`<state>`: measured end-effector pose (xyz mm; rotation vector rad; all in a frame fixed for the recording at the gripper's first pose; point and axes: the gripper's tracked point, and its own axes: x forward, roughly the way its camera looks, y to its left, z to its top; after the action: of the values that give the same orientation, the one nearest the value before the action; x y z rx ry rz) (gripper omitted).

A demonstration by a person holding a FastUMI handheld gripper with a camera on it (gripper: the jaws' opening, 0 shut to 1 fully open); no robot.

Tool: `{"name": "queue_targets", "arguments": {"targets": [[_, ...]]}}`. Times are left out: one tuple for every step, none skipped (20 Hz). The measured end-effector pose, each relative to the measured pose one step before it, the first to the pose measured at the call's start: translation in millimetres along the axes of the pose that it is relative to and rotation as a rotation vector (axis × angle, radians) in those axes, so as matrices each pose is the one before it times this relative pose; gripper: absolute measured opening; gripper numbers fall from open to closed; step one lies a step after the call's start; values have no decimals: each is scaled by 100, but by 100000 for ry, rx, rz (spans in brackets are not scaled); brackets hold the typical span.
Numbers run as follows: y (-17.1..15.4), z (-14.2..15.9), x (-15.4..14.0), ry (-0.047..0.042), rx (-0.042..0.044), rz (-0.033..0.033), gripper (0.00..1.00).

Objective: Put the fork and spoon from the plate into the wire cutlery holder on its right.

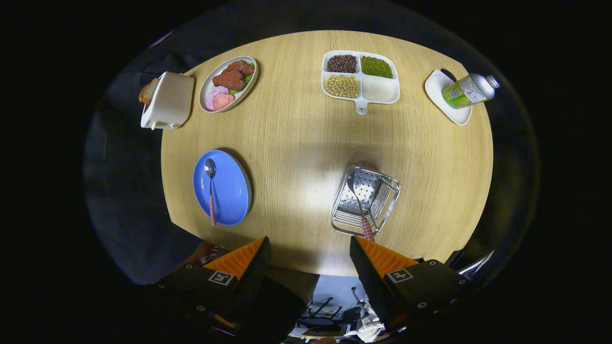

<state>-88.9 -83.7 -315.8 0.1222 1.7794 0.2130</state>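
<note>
We see the spoon (211, 190) lying on the blue plate (231, 191), ahead and left of our tool (306, 251). The fork (359, 203) stands in the wire cutlery holder (366, 200), its checked handle just ahead of the right finger; its tines are hard to make out. Our tool is spread wide, gripping nothing. On the counter (296, 134), the far bottle (469, 90)'s label is too small to read.
</note>
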Motion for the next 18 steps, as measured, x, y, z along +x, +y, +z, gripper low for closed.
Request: {"name": "queue_targets", "arguments": {"targets": [[1137, 116, 347, -4303, -2176, -537, 99], [1025, 444, 74, -3078, -1176, -532, 99], [1016, 112, 256, -3069, -898, -659, 99], [1006, 111, 349, -2593, -1131, -545, 99], [1111, 97, 594, -1977, -824, -274, 99], [1438, -78, 589, -842, -619, 33, 99], [1482, -171, 956, -334, -240, 91, 99], [1413, -226, 1128, 99, 72, -790, 99], [1226, -401, 1150, 505, 503, -1524, 99], [1649, -667, 1197, 1459, -472, 991, 99], [1778, -317, 1143, 1426, 72, 911, 99], [1803, -237, 1078, 1462, -769, 1573, 99], [1441, -263, 1013, 810, -661, 370, 98], [1313, -111, 920, 1027, -1466, 198, 98], [1067, 62, 871, 793, -1110, -231, 97], [1088, 155, 775, 635, -621, -68, 97], [918, 63, 572, 606, 14, -62, 97], [805, 136, 556, 593, 23, -160, 97]]}}
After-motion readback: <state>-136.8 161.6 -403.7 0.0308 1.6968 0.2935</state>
